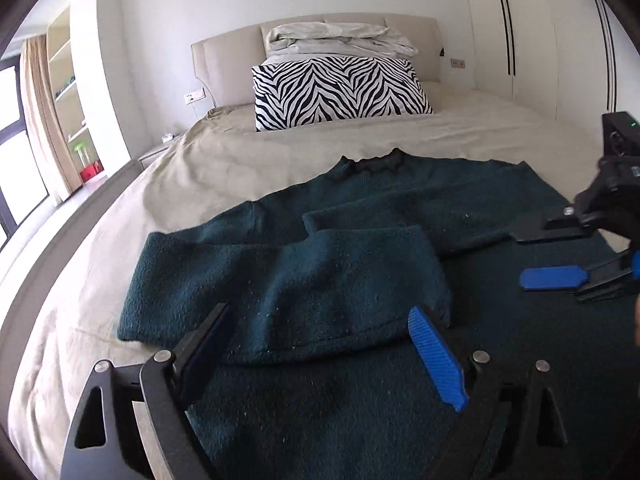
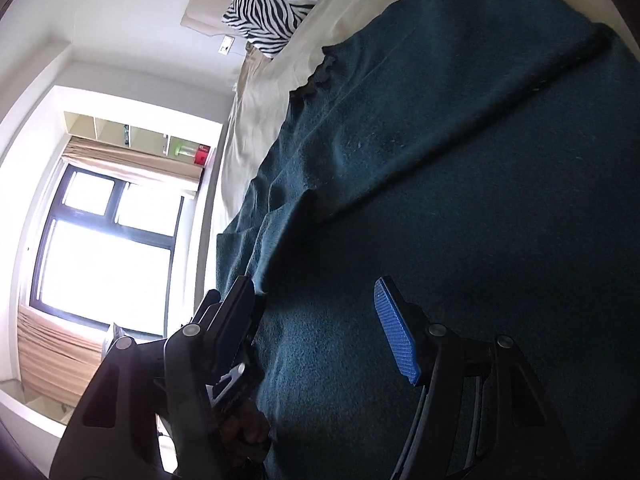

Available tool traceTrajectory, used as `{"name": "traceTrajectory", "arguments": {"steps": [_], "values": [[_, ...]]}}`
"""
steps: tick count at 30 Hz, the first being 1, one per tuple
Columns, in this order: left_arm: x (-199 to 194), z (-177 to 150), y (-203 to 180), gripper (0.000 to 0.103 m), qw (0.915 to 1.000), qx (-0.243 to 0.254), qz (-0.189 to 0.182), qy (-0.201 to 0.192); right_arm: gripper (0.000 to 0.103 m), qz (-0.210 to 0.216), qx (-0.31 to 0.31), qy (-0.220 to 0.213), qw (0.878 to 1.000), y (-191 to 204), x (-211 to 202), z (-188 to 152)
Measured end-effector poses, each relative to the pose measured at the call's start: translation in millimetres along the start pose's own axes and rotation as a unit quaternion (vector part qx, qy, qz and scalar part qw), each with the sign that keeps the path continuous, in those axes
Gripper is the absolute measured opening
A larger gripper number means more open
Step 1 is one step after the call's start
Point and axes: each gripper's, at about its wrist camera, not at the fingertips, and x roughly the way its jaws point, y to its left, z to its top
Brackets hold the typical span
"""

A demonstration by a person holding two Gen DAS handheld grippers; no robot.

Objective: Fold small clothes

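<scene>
A dark teal fleece sweater lies spread on the bed, its dark ruffled collar toward the headboard. Its left sleeve is folded across the body. My left gripper is open, its jaws wide apart just above the folded sleeve's near edge, holding nothing. My right gripper enters from the right in the left wrist view, turned on its side, open and empty over the sweater's right part. In the right wrist view the open right gripper hovers over the sweater, with the collar further ahead.
The beige bed sheet lies under the sweater. A zebra-print pillow and crumpled bedding sit by the headboard. The bed's left edge drops to the floor. A window and shelves are on the left wall.
</scene>
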Motion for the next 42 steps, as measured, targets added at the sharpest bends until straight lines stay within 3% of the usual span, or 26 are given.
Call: {"name": "traceTrajectory", "arguments": {"steps": [5,7,9,11,13,16,24,31,36,37,38,42], "values": [[-6,-31,36,0.085,0.9948,-0.098,-0.025,0.015,0.062,-0.042,-0.018,0.063,0.997,23,69,15],[1,-38,43,0.077,0.9921,-0.118,-0.031,0.030,0.063,-0.067,-0.028,0.062,0.995,31,87,16],[6,-43,52,0.076,0.9884,-0.143,-0.034,0.039,0.063,-0.079,-0.046,0.052,0.994,43,95,19],[9,-47,57,0.074,0.9853,-0.161,-0.036,0.044,0.057,-0.091,-0.067,0.048,0.992,55,101,20],[8,-50,59,0.074,0.9845,-0.166,-0.038,0.041,0.022,-0.108,-0.093,0.057,0.988,66,108,20],[6,-52,57,0.074,0.9851,-0.163,-0.038,0.037,0.008,-0.127,-0.129,0.050,0.982,81,105,23],[6,-54,56,0.074,0.9858,-0.159,-0.036,0.039,0.007,-0.163,-0.169,-0.006,0.972,101,51,80],[10,-54,51,0.073,0.9875,-0.148,-0.031,0.045,0.007,-0.223,-0.156,-0.022,0.962,55,20,130],[11,-53,53,0.073,0.9865,-0.152,-0.033,0.051,0.007,-0.234,-0.116,-0.024,0.965,6,16,138],[11,-50,54,0.069,0.9855,-0.157,-0.036,0.053,0.007,-0.237,-0.113,-0.027,0.965,-1,17,138],[10,-47,57,0.064,0.9836,-0.166,-0.042,0.056,0.007,-0.236,-0.111,-0.028,0.965,-7,19,138],[4,-23,75,0.062,0.9761,-0.204,-0.065,0.036,0.007,-0.230,-0.120,-0.030,0.965,-11,18,135]]}}
